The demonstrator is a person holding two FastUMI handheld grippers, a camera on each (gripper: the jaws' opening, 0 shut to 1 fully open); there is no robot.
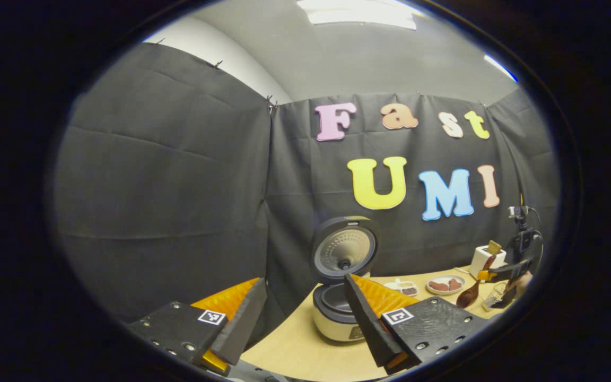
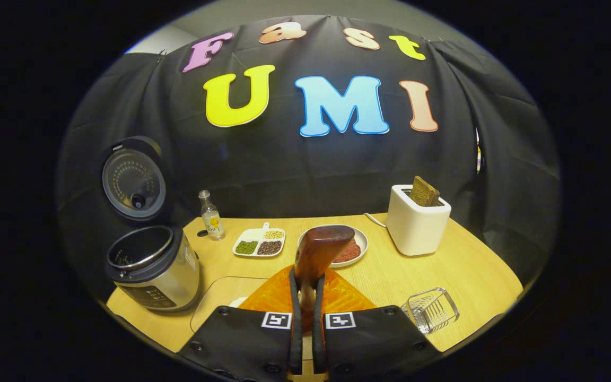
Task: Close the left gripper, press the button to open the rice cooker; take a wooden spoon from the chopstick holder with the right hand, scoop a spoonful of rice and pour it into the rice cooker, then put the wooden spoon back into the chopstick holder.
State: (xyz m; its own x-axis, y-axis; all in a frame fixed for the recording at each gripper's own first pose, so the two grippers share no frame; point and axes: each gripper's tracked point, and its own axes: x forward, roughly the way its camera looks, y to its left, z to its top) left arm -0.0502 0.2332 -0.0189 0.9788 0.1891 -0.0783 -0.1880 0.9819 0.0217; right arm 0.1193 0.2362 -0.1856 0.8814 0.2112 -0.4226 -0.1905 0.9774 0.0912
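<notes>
Table (image 2: 459,265): right tongs (image 2: 305,297) clamp wooden spoon (image 2: 319,246), handle hidden; left tongs (image 1: 305,318) spread.

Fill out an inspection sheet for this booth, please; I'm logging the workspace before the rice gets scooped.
Surface: wooden table, light, round-edged.
Job's things: rice cooker at the left, lid standing open, inner pot dark; wooden spoon held; clear chopstick holder near the front right edge.
Clutter: divided dish of grains, plate of reddish food, small bottle, white toaster with bread up.
Grippers: right gripper shut on the spoon handle; left gripper open, holding nothing.
Cables: a white cord beside the toaster.
Surroundings: black cloth wall, grey ceiling with a light.
</notes>
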